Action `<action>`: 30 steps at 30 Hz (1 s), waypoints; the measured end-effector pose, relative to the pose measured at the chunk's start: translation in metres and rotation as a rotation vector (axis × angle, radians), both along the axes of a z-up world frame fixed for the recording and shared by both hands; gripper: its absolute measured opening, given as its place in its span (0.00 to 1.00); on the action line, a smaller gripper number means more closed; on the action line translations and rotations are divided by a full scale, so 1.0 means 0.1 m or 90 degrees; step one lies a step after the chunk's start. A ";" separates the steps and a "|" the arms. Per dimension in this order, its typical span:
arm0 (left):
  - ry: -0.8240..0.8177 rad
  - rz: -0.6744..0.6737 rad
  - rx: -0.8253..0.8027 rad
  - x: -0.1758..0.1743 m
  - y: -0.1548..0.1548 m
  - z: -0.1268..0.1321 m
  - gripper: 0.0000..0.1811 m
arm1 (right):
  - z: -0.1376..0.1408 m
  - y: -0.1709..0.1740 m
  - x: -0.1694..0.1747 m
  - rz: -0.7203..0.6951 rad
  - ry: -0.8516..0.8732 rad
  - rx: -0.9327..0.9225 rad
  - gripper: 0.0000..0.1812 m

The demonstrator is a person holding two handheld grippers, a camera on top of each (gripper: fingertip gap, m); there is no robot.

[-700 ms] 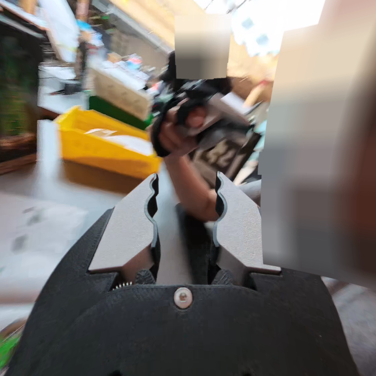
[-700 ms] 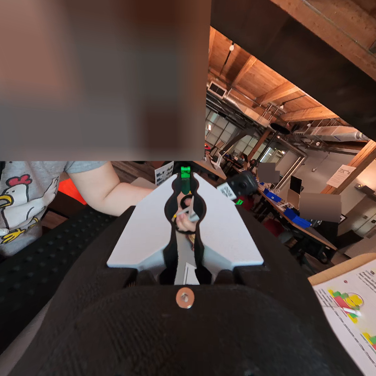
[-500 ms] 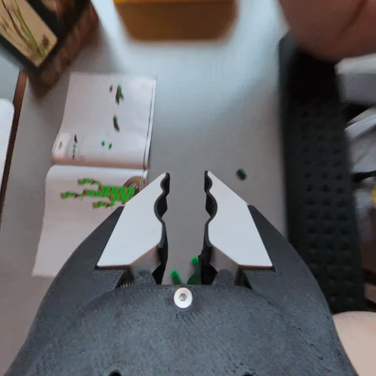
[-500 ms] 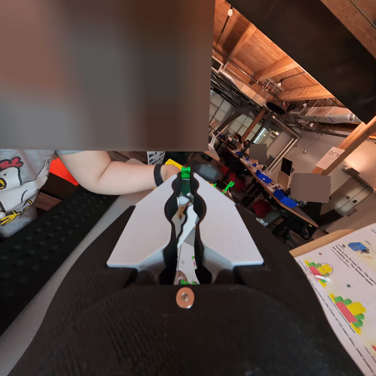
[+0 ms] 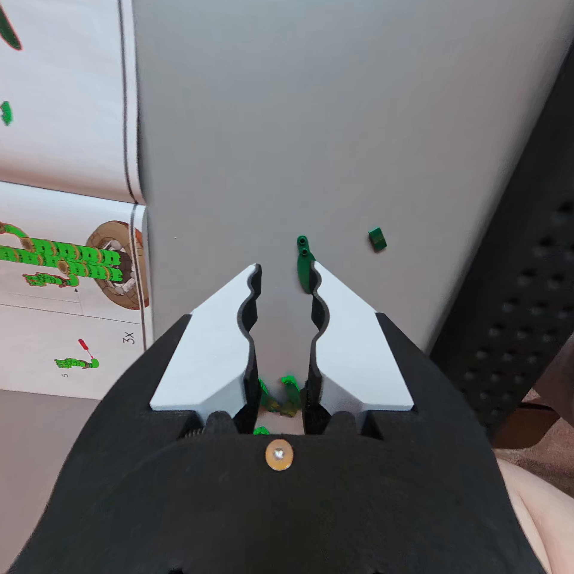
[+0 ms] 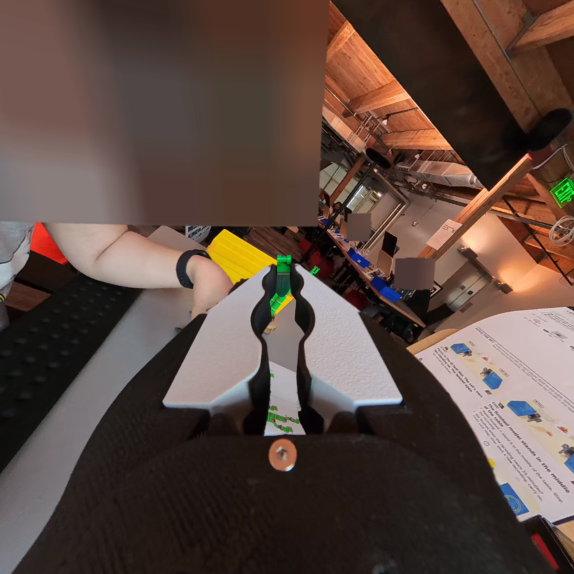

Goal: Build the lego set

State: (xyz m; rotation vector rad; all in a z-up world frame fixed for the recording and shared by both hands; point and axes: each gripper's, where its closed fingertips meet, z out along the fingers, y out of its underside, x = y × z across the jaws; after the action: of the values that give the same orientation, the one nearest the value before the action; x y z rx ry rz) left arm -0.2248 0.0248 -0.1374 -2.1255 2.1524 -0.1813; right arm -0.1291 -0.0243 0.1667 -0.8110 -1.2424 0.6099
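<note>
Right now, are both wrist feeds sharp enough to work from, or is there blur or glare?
Left wrist view: the dark green leaf piece and small green brick are sharp; the booklet and black mat smear toward the edges. Right wrist view: the held green piece is crisp, no glare, wide-angle bending at the edges.

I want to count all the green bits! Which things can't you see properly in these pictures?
- Left wrist view: the dark green leaf piece is partly covered by a finger of the left tongs.
- Left wrist view: bright green pieces near the base of the tongs are blurred and mostly hidden.
- Right wrist view: the green piece clamped in the right tongs shows only its top.
- The instruction booklet is cut off by the left edge.
</note>
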 end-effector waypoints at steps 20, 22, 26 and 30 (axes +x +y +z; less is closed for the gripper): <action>0.044 0.000 -0.031 0.06 -0.11 -0.24 0.09 | 0.00 -0.04 0.02 -0.001 -0.010 0.011 0.03; 0.048 -0.002 -0.029 0.06 -0.11 -0.27 0.07 | 0.00 -0.03 0.03 -0.005 -0.010 0.011 0.03; 0.054 0.000 -0.024 0.04 -0.08 -0.29 0.03 | 0.00 -0.04 0.05 -0.006 -0.009 0.012 0.03; 0.057 -0.007 0.001 0.02 0.00 -0.28 0.03 | 0.00 -0.04 0.08 -0.010 -0.012 0.012 0.03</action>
State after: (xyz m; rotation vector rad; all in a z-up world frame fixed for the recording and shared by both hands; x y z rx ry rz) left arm -0.2230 0.0245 -0.1653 -2.1619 2.2114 -0.0856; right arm -0.1210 -0.0278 0.1662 -0.8120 -1.2567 0.5779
